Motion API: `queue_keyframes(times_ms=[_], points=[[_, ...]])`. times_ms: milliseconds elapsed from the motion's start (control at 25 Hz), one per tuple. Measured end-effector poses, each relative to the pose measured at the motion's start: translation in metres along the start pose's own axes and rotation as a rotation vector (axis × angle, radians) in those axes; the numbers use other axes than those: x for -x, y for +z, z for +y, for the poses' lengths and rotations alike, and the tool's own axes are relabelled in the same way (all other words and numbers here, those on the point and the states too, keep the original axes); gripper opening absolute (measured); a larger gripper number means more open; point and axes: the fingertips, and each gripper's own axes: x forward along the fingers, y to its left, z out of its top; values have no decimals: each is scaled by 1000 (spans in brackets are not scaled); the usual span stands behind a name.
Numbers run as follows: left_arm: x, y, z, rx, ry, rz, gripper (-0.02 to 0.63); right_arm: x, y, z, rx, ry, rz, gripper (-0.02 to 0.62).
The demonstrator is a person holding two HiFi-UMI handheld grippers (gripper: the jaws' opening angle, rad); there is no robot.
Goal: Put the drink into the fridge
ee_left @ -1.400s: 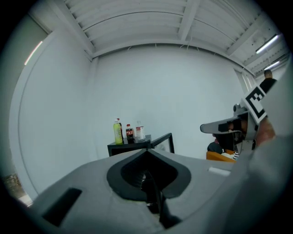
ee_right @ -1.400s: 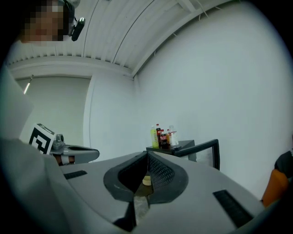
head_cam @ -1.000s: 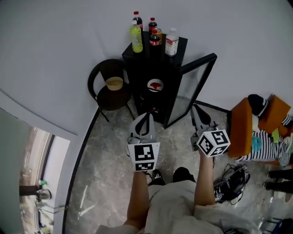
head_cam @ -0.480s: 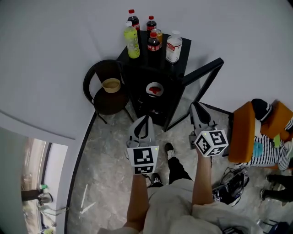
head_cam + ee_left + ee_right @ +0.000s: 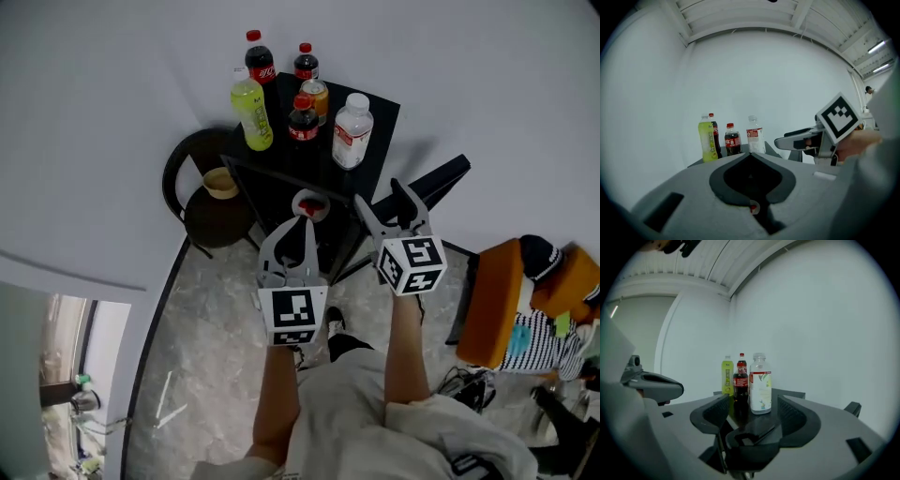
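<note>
White-walled room; black fridge top [image 5: 380,98] ahead of our right gripper [image 5: 378,193], clear bottle [image 5: 352,131] nearest its opening, empty jaws. Our left gripper [image 5: 302,225]: jaws pressed together, empty.

The white bottle [image 5: 352,131] stands near the front of the fridge top [image 5: 382,94], with bare room on its right. A cola bottle [image 5: 302,120] stands close on its left, and a green bottle [image 5: 251,114] is farther left. The right claw [image 5: 382,195] is opening, with nothing between its jaws. The open door [image 5: 431,183] sticks out on the right. A chair [image 5: 192,211] blocks the left.
</note>
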Motion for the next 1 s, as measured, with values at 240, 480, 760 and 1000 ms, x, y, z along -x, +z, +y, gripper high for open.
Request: queue_keyframes(times_ms=[240,480,760,1000], points=[[-60,15,7,-23,30,3,9,-69,16,-23,38,66,32,324],[-92,17,32,-30,76,17,9,-116,11,-21,114,121,116,353],[-107,7,56,15,94,8,9,-133,22,-16,178,106,124,316],[-83,-1,76,35,90,-8,9,-111,61,5,168,87,-13,299]])
